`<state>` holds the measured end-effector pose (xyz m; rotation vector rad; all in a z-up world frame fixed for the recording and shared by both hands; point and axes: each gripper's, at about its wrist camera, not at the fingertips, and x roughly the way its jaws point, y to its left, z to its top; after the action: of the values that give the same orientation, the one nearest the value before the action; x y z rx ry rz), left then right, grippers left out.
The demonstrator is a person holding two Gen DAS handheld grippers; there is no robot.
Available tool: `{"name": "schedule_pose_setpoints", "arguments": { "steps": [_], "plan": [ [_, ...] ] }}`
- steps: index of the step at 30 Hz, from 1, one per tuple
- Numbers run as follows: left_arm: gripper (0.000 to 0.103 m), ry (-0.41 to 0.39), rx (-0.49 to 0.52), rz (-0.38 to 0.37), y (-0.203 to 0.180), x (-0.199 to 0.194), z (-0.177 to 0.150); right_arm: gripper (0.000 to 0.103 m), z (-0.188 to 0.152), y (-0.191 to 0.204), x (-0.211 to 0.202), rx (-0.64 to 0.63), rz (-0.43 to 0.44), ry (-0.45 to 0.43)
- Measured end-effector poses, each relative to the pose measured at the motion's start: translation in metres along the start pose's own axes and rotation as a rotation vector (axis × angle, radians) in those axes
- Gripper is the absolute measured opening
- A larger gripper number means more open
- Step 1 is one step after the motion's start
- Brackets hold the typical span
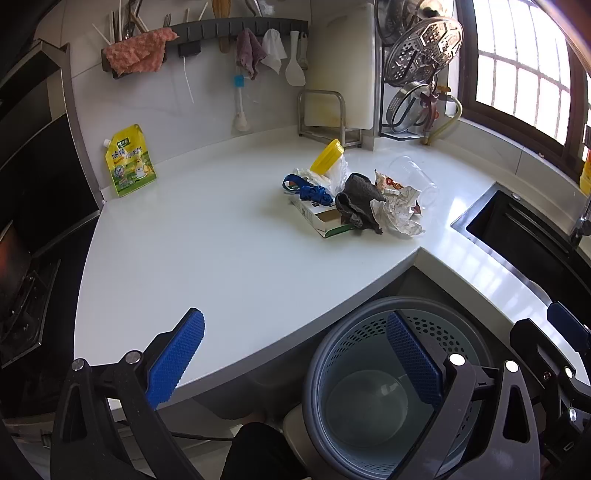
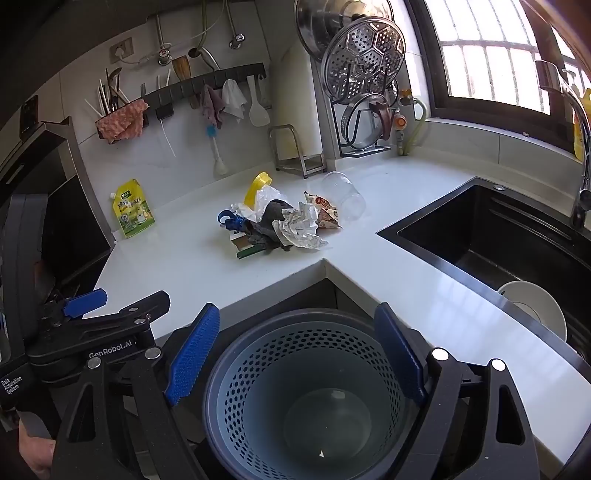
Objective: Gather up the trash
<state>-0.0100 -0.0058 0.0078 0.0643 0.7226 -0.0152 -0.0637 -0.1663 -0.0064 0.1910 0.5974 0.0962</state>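
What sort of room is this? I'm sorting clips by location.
Most likely a home kitchen: a white countertop with a black sink, a utensil rail on the wall, and a steamer rack by the window.

A white L-shaped countertop [image 1: 207,236] fills the kitchen corner, its inner edge stepping back at about 5 o'clock. Pale wall panels [image 1: 155,99] rise behind it at 12 o'clock, carrying a dark utensil rail [image 1: 236,29] hung with cloths and a white rice paddle [image 1: 294,61]. At 1 o'clock a black rack [image 2: 364,122] holds a perforated steamer plate [image 2: 364,59] and lids. A barred window [image 2: 491,59] at 2 o'clock pours daylight over the counter. A black sink [image 2: 491,236] with a steel faucet [image 2: 580,140] lies at 3 o'clock. A dark range hood [image 1: 33,147] stands at 9 o'clock.
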Motion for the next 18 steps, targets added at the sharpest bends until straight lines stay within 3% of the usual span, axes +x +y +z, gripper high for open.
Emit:
{"name": "schedule_pose_setpoints", "arguments": {
  "steps": [18],
  "plan": [
    [0.097,0.001,-0.001,-0.001,0.0009,0.0014,-0.0013,0.082,-0.0006,-0.0004,-0.0022,0.003,0.004,-0.003]
  ]
}}
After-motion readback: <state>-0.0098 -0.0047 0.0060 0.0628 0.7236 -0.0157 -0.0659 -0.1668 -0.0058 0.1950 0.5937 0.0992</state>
